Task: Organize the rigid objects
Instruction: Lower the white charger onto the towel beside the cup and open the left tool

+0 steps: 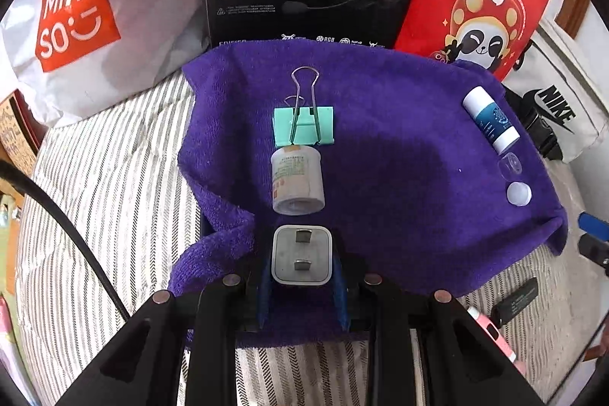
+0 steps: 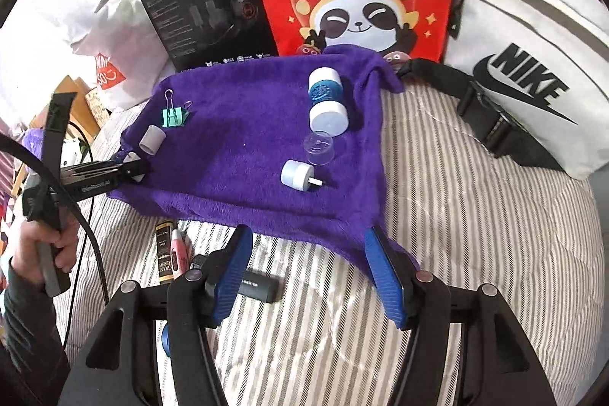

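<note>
Two grippers are seen over a purple towel [image 1: 399,147] spread on a striped bed. At its left edge, a white charger plug [image 1: 302,255] is clamped in the left gripper [image 1: 302,292] jaws, just before a small white bottle [image 1: 297,180] and a green binder clip [image 1: 303,125]. Further right, the right gripper [image 2: 308,276] jaws are held apart, nothing between them, near a white cap [image 2: 297,175].

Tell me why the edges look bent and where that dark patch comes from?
Both wrist views: fisheye lenses bow the rims, corners black. Left wrist view: a soft shadow darkens the purple fleece towel. Right wrist view: dappled sunlight on the striped grey bedsheet.
</note>
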Available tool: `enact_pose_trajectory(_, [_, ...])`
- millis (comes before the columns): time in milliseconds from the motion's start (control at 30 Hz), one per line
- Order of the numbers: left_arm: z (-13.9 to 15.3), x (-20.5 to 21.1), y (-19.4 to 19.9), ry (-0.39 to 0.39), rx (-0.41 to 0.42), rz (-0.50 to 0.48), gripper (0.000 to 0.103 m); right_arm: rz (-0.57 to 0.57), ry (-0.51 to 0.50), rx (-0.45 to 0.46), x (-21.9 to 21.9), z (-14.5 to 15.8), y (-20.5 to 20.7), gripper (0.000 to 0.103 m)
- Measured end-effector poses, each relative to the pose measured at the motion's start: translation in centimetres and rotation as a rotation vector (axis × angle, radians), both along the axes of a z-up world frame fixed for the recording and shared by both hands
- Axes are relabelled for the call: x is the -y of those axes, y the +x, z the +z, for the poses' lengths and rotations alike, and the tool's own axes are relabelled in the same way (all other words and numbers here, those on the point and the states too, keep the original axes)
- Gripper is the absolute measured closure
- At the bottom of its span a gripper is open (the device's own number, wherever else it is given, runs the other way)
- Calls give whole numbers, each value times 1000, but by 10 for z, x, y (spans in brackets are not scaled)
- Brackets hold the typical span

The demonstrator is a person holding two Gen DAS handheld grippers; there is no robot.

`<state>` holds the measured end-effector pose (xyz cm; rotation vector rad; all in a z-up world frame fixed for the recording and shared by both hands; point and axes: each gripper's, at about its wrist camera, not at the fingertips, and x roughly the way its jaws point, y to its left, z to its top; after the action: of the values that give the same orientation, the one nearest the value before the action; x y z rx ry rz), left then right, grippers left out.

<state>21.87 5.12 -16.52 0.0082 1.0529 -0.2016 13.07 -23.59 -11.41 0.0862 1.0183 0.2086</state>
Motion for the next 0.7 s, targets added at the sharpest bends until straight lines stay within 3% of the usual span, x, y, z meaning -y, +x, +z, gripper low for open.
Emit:
enact_pose_trajectory(400, [0, 12, 1, 85, 4, -14, 77, -27, 60, -17, 13, -2, -16, 42])
enact_pose_trajectory(633, [6, -1, -5, -12, -49, 17, 68, -28, 73, -14, 21, 0, -31, 41])
enact_pose_trajectory(700, [10, -2, -12, -2, -46, 33, 68, -22, 73, -17, 21, 0, -35, 41])
